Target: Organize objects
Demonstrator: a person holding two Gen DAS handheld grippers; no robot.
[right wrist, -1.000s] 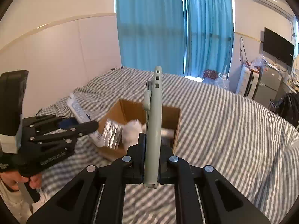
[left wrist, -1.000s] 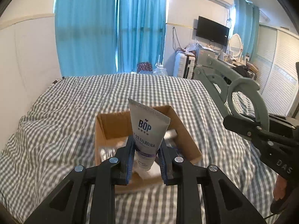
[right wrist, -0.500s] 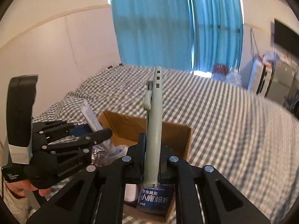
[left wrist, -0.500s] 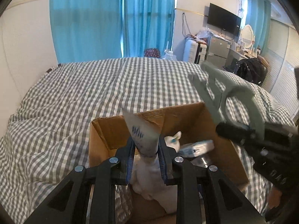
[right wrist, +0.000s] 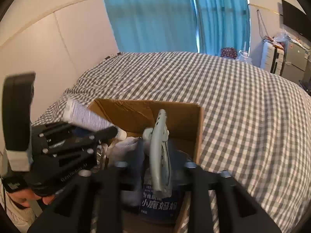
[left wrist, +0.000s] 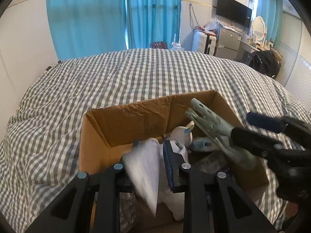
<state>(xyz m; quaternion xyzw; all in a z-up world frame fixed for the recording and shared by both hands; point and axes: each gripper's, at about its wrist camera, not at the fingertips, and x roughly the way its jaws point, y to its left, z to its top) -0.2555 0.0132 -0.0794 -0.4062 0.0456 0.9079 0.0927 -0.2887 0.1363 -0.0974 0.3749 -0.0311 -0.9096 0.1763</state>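
An open cardboard box (left wrist: 136, 114) (right wrist: 180, 112) sits on the checked bed. My left gripper (left wrist: 150, 159) (right wrist: 93, 132) is over the box with its jaws spread; the white tube (left wrist: 147, 167) (right wrist: 85, 116) is blurred and tilted between them. My right gripper (right wrist: 157, 155) (left wrist: 258, 128) is over the box too, jaws parted, and the grey-green hanger (right wrist: 160, 151) (left wrist: 213, 130) tilts down between them. Whether either thing is still gripped is unclear. A white soft toy (left wrist: 182, 134), a dark blue packet (right wrist: 159, 203) and silver packets lie inside.
The grey checked bedspread (left wrist: 155, 73) spreads all round the box. Blue curtains (left wrist: 116, 13) hang behind. A TV, a fridge and a cluttered desk (left wrist: 229, 36) stand at the far right. A padded wall (right wrist: 58, 44) runs on the left.
Both grippers came down over the box. The left jaws spread and the tube tipped over and blurred. The right jaws parted and the hanger dropped lower and leaned.
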